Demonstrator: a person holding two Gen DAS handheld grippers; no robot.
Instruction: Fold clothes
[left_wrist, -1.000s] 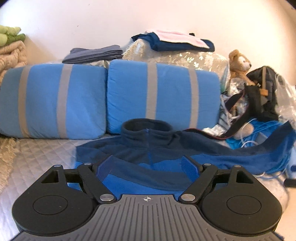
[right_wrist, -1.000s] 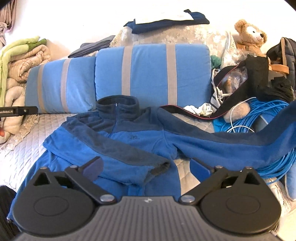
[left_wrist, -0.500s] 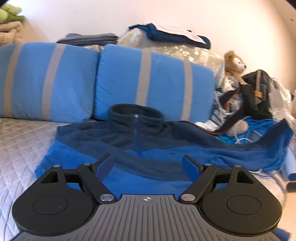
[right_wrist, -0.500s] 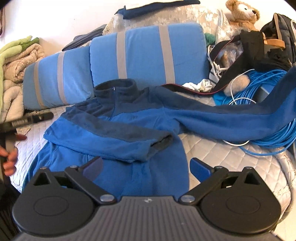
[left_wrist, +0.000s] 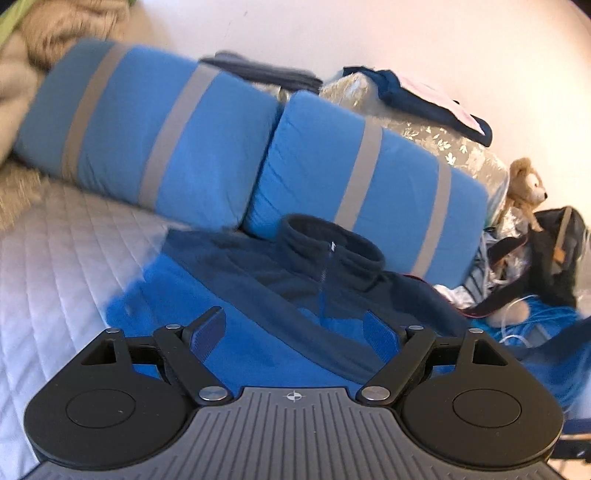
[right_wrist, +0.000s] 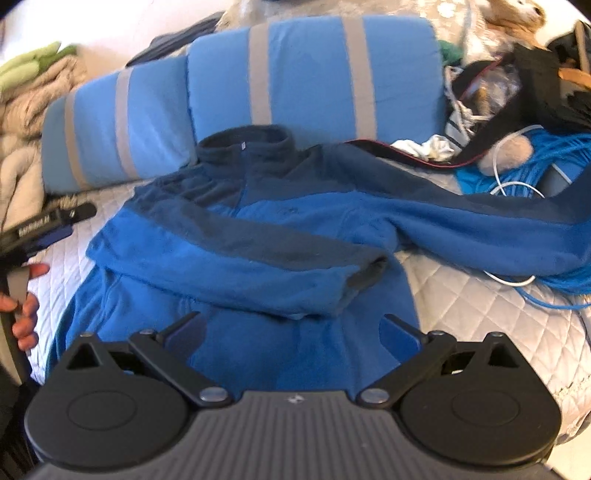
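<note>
Jaws of left gripper (left_wrist: 294, 330) and right gripper (right_wrist: 291, 332) are held wide apart, w/ nothing gripped; both are poised over the blue fleece jacket (right_wrist: 258, 236), which is spread on the quilted bed (right_wrist: 480, 314), one sleeve folded across the chest, collar beside two striped pillows (right_wrist: 310, 70).

Blue fleece jacket (right_wrist: 236, 254) with its hem hidden behind the right gripper's body, its outstretched sleeve (right_wrist: 517, 236) cut off at the right edge, teddy bear (right_wrist: 513, 14) cropped at the top — only a blurred scrap, folded blankets (left_wrist: 55, 22) smeared and cut by the corner — in the left wrist view.
</note>
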